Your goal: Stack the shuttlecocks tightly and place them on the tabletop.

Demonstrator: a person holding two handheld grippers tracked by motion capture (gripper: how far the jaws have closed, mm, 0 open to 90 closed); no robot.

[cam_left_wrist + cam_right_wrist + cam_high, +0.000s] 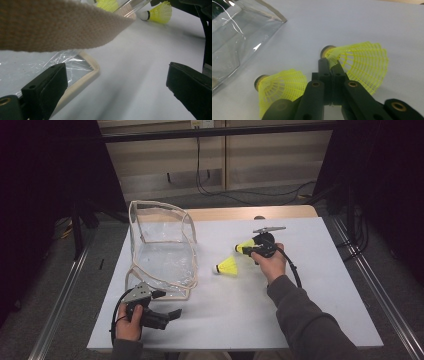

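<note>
1. Shuttlecock (244,246), yellow, is pinched by the right gripper (248,248) at centre right of the high view; in the right gripper view the pressed-together jaws clamp the edge of its mesh skirt (359,67).
2. Its long axis lies nearly flat over the table: in the right gripper view the cork sits at upper centre and the skirt flares toward the right edge, while in the high view the skirt opens toward the left.
3. A second shuttlecock (227,267) lies on the table (300,310) just below and left of the held one in the high view, apart from it. Its white cork points left, its skirt right, and its axis is roughly level across the frame.
4. In the right gripper view this one (279,87) sits at lower left, beside the jaws; whether it touches them I cannot tell.
5. A clear bag (162,247) with beige trim stands open at centre left of the high view, well apart from both shuttlecocks.
6. The left gripper (172,314) rests at lower left, jaws spread with nothing between them, just below the bag's trim (85,75). A beige strap (55,25) crosses the top of its view.
</note>
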